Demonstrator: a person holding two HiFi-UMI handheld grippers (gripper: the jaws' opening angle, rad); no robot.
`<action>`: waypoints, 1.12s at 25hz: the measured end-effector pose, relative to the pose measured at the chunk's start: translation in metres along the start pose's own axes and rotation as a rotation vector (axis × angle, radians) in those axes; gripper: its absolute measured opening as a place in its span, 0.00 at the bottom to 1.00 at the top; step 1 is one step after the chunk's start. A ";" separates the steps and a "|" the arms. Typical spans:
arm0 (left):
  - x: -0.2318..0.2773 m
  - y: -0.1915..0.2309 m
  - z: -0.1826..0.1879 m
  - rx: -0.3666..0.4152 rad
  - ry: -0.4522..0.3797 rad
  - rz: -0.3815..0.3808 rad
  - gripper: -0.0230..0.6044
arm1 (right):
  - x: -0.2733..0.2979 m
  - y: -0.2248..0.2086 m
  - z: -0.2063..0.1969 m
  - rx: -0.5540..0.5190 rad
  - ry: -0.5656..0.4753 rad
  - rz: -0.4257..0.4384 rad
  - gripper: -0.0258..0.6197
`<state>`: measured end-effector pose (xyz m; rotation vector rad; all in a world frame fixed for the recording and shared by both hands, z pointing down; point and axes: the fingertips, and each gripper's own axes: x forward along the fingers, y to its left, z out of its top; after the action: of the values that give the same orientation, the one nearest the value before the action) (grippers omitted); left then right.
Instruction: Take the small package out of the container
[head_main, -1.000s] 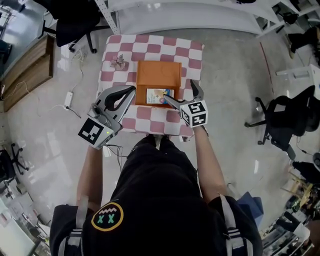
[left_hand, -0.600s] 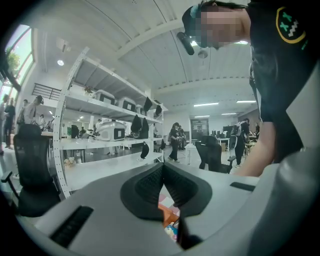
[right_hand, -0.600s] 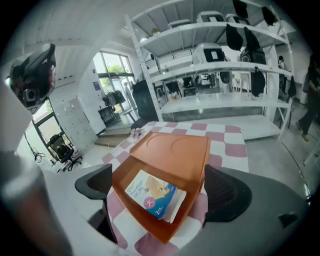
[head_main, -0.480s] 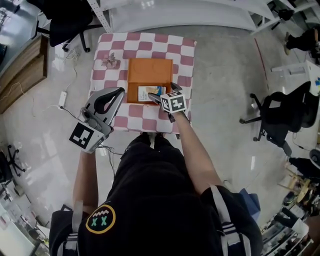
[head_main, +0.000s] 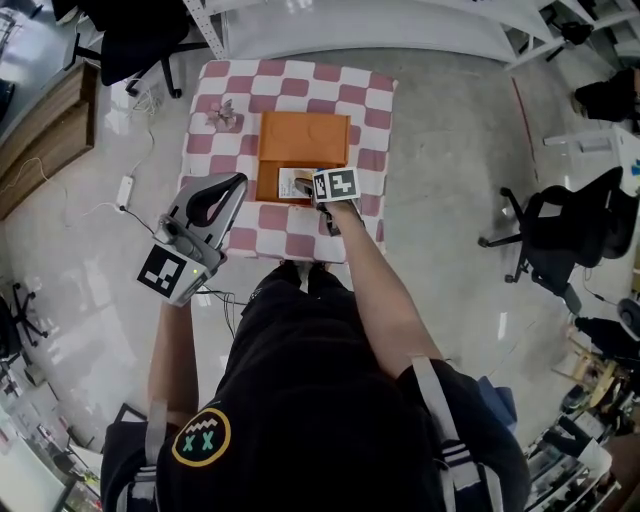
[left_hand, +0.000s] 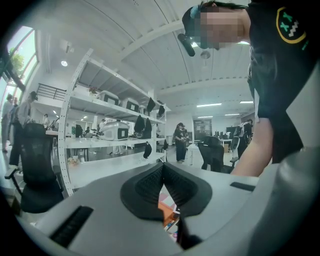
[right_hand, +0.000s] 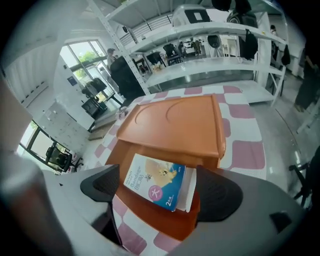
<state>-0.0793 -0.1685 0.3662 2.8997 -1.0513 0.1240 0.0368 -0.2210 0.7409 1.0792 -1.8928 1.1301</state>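
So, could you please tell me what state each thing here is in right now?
Package: lying in the container, not yet gripped.
Container: near end open.
Lid: covers only the far part.
Right gripper: jaws closing, package between them.
Left gripper: shut, empty.

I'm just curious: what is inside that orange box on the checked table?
A small white-and-blue package lies in the orange box, at its open near end. The lid covers the rest, so anything under it cannot be seen.
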 end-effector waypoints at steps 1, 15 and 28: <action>0.000 -0.001 0.001 -0.001 -0.001 0.001 0.06 | 0.002 -0.001 -0.004 0.004 0.028 -0.009 0.78; -0.011 0.010 -0.007 -0.016 0.008 0.031 0.06 | 0.038 0.004 -0.027 0.081 0.199 0.027 0.75; -0.014 0.018 -0.011 -0.031 0.022 0.056 0.06 | 0.045 0.026 -0.031 0.242 0.256 0.345 0.62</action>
<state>-0.1018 -0.1722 0.3763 2.8359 -1.1212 0.1411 -0.0017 -0.1994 0.7827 0.6999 -1.8104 1.6432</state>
